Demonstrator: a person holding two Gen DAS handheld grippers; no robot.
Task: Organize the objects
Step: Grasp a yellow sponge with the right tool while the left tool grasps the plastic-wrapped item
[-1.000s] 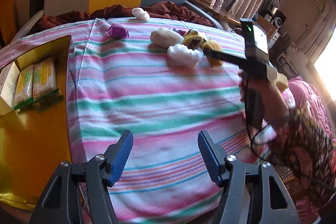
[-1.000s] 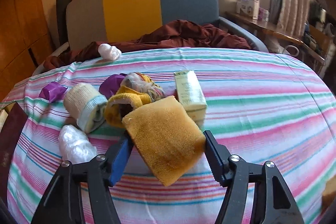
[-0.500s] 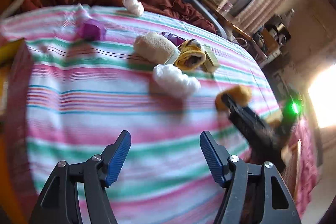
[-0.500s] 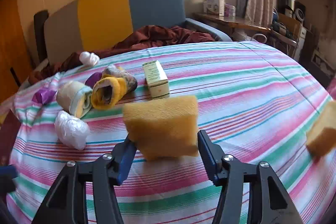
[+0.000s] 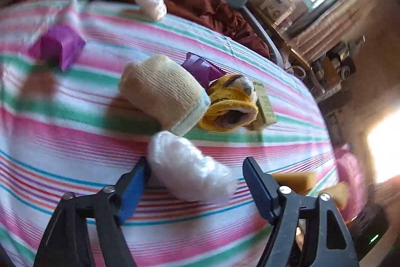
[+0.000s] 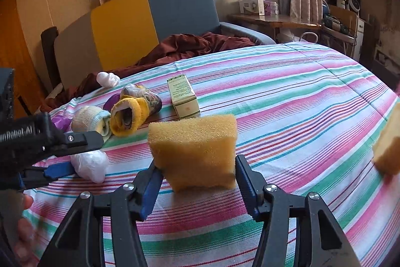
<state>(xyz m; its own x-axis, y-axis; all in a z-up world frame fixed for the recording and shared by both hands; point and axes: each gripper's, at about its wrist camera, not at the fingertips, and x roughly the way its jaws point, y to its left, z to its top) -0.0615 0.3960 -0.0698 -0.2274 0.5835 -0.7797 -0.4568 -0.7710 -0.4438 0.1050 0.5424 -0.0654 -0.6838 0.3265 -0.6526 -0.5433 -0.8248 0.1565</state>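
Note:
On the striped bedspread (image 5: 75, 142) a white plastic-wrapped bundle (image 5: 190, 172) lies between the fingers of my left gripper (image 5: 196, 165). Its jaws are closing; the left pad touches the bundle and the right pad stands apart from it. The right wrist view shows the left gripper (image 6: 87, 154) around the same bundle (image 6: 91, 165). My right gripper (image 6: 197, 167) is shut on a yellow sponge (image 6: 192, 144), held low over the bedspread; that sponge (image 5: 295, 179) also shows in the left wrist view.
Behind the bundle lie a rolled cream sock (image 5: 162, 91), a yellow sock (image 5: 230, 104), a small green box (image 6: 183, 96) and purple packets (image 5: 57, 46). A second sponge (image 6: 387, 144) sits at the right edge. Another white bundle (image 5: 150, 4) lies by maroon cloth (image 6: 190, 44).
My left gripper has swung from beside the yellow cabinet across the bed and now straddles the white bundle. My right gripper closed on the sponge and drew it back from the pile.

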